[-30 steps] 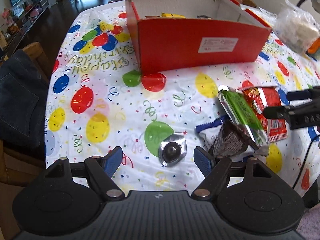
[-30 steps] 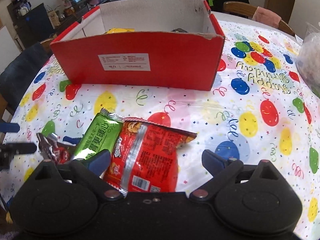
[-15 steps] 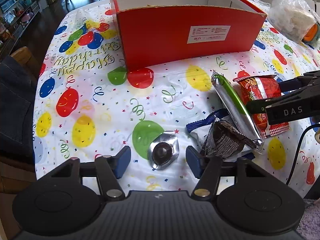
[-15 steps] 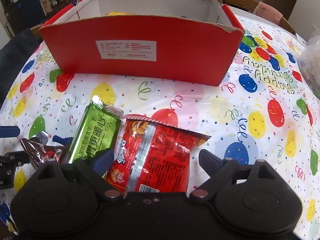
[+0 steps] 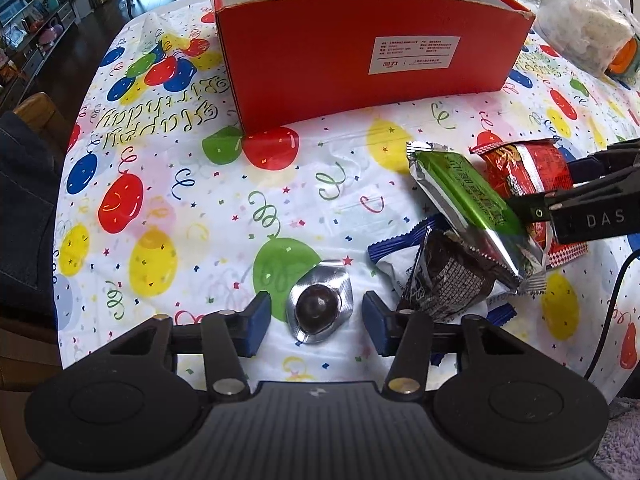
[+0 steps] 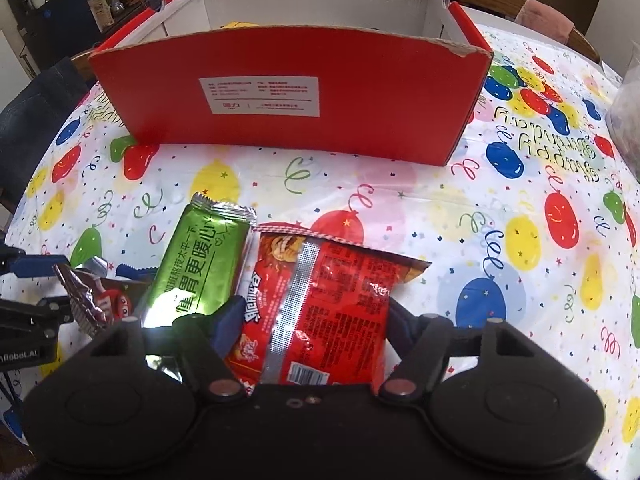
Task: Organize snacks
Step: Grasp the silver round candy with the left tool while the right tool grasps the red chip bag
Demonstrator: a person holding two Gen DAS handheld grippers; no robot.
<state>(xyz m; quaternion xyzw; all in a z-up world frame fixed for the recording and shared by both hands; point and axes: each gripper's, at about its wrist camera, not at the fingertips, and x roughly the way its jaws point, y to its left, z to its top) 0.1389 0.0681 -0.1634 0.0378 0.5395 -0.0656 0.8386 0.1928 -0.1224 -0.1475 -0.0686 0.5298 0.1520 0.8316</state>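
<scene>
- Snacks lie loose on a surface [image 5: 168, 200] covered by a white cloth printed with coloured balloons and "Happy Birthday".
- Red box [image 5: 360, 56], open at the top with a white label on its near wall, stands at the far side, well apart from the loose snacks. Something yellow shows inside over the rim.
- Left tool [image 5: 316, 320] points steeply down at the cloth. Its blue pads have just been closing, and a gap still shows on each side of a foil-wrapped chocolate [image 5: 320, 306] lying flat between them; the pads do not touch it.
- Just right of that chocolate sits a small heap: a dark brown packet [image 5: 448, 280] on a blue and white packet [image 5: 400, 248], with the lower end of a green packet [image 5: 468, 196] resting over them.
- Red packet [image 6: 320, 304] lies just beside the green one [image 6: 200, 264], on its right.
- Right tool [image 6: 312, 320] also points steeply down. Its jaws have just been closing and stand fairly wide, one on each side of the red packet's near end, which fills the space between them; whether the pads press on it I cannot tell.
- Clear plastic bag [image 5: 588, 28] of something pale sits at the far right edge.
</scene>
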